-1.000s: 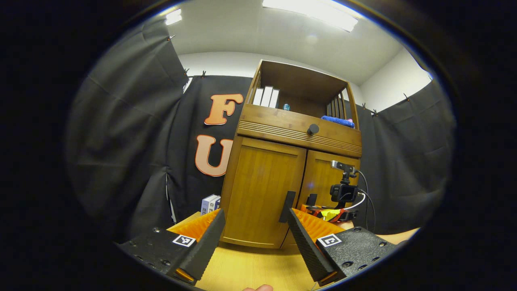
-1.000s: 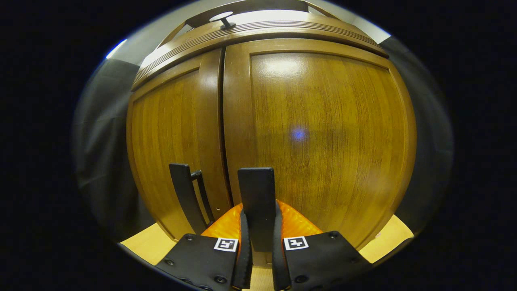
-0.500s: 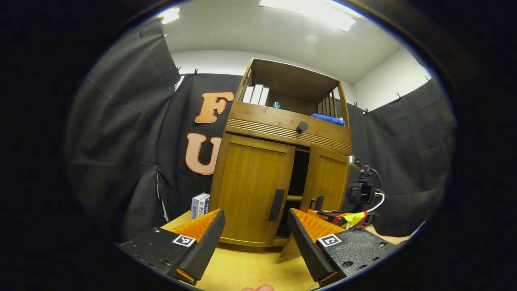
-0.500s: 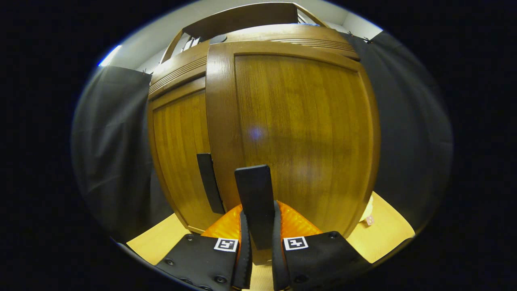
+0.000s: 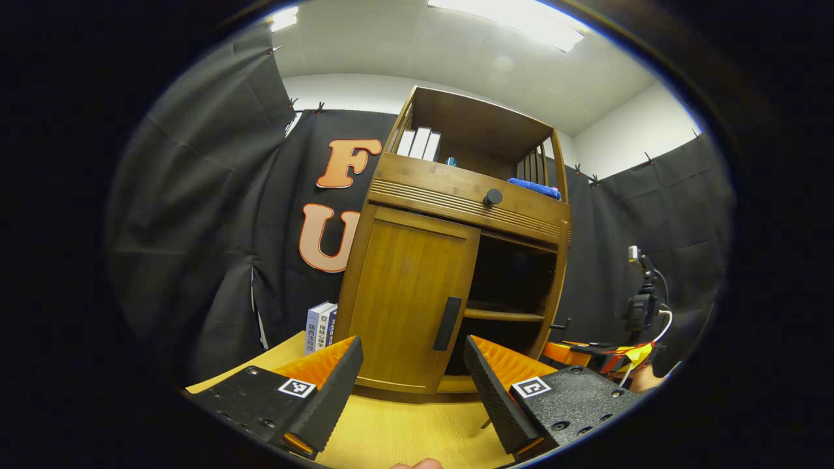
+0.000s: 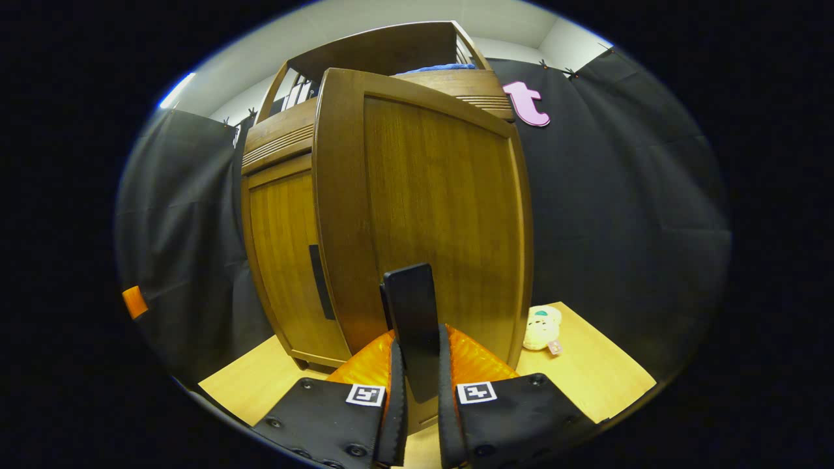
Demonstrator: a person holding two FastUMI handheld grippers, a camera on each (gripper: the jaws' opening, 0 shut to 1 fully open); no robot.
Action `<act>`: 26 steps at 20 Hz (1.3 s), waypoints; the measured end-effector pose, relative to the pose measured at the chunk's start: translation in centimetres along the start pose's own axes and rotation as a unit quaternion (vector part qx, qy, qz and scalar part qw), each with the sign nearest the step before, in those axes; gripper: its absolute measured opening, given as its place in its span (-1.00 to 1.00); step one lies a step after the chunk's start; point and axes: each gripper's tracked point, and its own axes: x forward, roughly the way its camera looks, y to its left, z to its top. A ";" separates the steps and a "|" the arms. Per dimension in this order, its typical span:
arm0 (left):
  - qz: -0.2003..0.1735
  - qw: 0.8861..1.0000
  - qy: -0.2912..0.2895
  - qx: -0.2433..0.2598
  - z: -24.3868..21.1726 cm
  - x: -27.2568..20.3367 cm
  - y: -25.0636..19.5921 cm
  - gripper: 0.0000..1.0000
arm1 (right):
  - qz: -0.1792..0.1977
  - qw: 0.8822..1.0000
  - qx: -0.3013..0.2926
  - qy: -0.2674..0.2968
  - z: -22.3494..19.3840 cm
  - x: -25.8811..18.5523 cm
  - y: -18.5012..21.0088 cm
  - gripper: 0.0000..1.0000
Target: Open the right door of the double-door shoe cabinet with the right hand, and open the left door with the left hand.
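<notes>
Your right gripper (image 6: 417, 417), bottom centre of the right gripper view, has its fingers pinched on the black handle (image 6: 412, 326) of the right door (image 6: 430, 215), which stands swung out from the shoe cabinet (image 5: 456, 260) and fills mid-frame. Your left gripper (image 5: 410, 397), bottom of the left gripper view, has fingers spread and empty above the tabletop (image 5: 404, 436). The left door (image 5: 410, 293) sits shut at centre, its dark handle (image 5: 447, 324) just above the fingers, open shelves to its right.

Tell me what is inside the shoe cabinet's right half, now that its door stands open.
In the left gripper view, the open right compartment shows one wooden shelf with nothing visible on it. The rear is dark, and the left door covers the other half.
</notes>
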 end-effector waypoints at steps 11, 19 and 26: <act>-0.023 1.000 0.002 0.011 -0.6 0.1 -1.3 0.89 | -0.121 0.992 -0.026 -0.015 0.9 -5.2 -10.4 -0.75; -0.035 0.999 0.001 0.010 -0.6 0.0 -2.4 0.89 | -0.090 0.995 -0.017 -0.030 0.6 -6.8 -15.1 -0.90; -0.016 1.000 -0.004 0.012 -0.3 -0.5 -1.0 0.89 | -0.050 0.997 -0.028 -0.048 0.7 -6.9 -17.4 -0.84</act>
